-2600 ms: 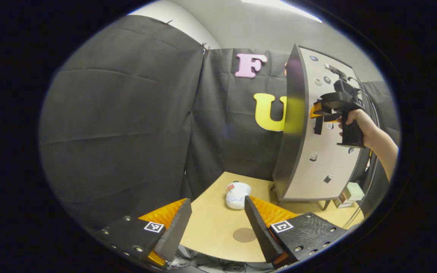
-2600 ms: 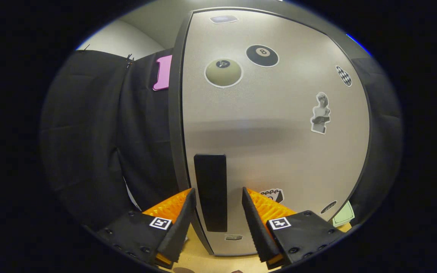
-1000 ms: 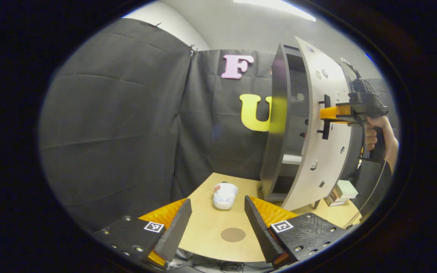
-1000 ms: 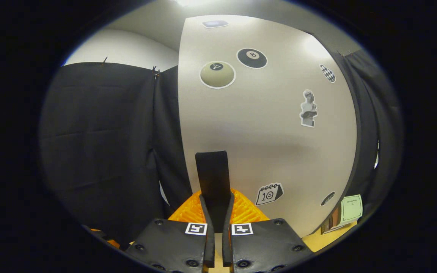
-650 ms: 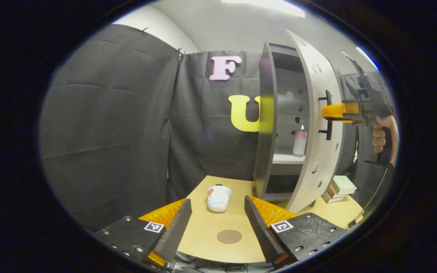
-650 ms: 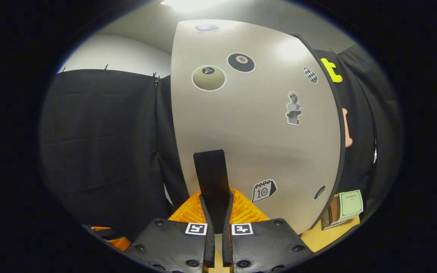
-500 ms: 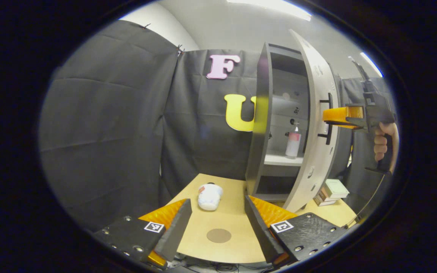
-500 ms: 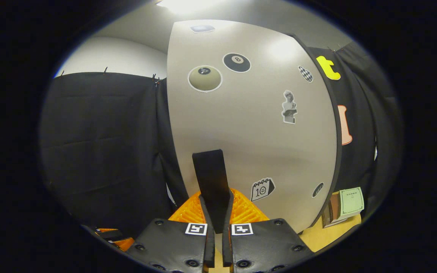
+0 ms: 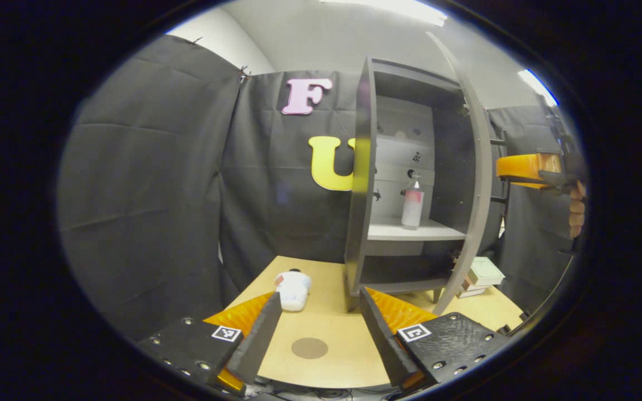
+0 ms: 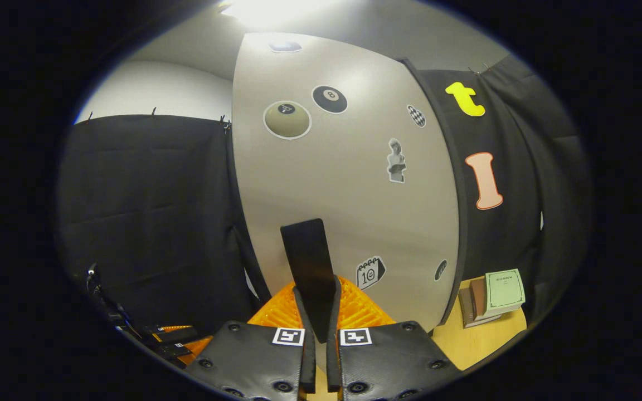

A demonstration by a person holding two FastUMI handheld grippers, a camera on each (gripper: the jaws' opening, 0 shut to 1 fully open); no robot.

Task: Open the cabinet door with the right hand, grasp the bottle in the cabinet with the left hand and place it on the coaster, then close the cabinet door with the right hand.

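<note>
Right gripper clamped on the door's black handle, both fingers pressing its sides, holding the cabinet door swung well out so the interior stays reachable (seen edge-on in the left gripper view). Left gripper spread wide and holding nothing, hanging low over the table near the round coaster, presumably waiting for a clear path in. Bottle standing upright on the cabinet's shelf, well apart from the coaster and not yet grasped; white plush toy lying beside the cabinet, likely no obstacle.
</note>
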